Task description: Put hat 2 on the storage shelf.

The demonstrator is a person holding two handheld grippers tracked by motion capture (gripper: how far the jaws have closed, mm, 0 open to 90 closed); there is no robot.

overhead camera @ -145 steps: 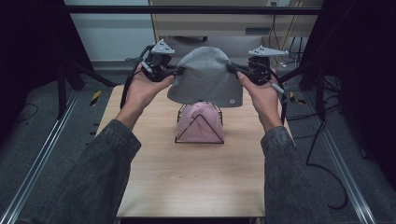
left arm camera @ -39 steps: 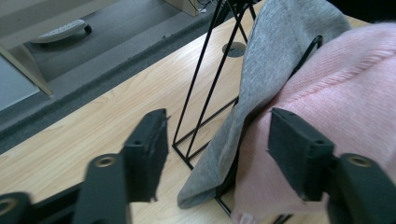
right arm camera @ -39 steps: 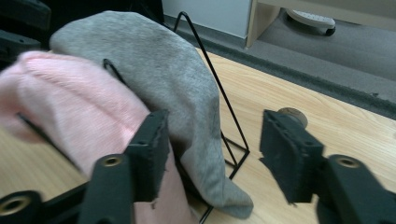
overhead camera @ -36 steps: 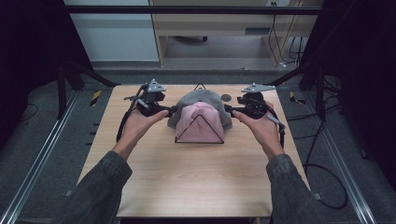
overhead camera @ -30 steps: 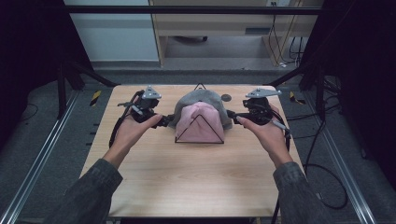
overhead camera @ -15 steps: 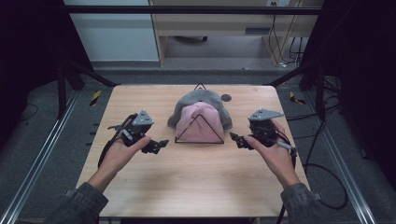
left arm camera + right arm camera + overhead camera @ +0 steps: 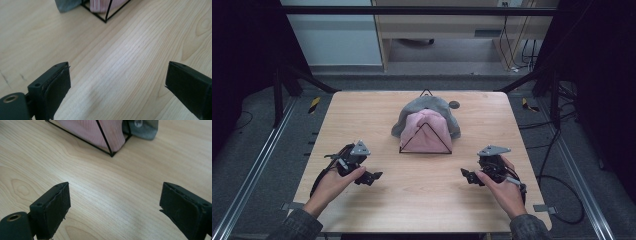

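Note:
A black wire pyramid stand (image 7: 425,138) sits at the middle of the wooden table (image 7: 422,200). A pink knit hat (image 7: 424,136) hangs on it, and a grey knit hat (image 7: 428,107) is draped over the top and back of both. My left gripper (image 7: 375,177) is open near the front left, well clear of the stand. Near the front right my right gripper (image 7: 465,174) is open too, nothing between its jaws. In the left gripper view the stand's corner (image 7: 105,20) and the grey hat (image 7: 66,5) lie ahead. The right gripper view shows the pink hat (image 7: 100,132) and the stand's corner (image 7: 111,154).
A small dark round mark (image 7: 454,105) lies on the table behind the hats to the right. Cables (image 7: 557,200) trail off the right side of the table. Metal rails (image 7: 257,165) run along both sides on the floor.
Both grippers carried the grey hat down onto the stand over the pink hat, let it go, and drew back toward the front of the table with open jaws.

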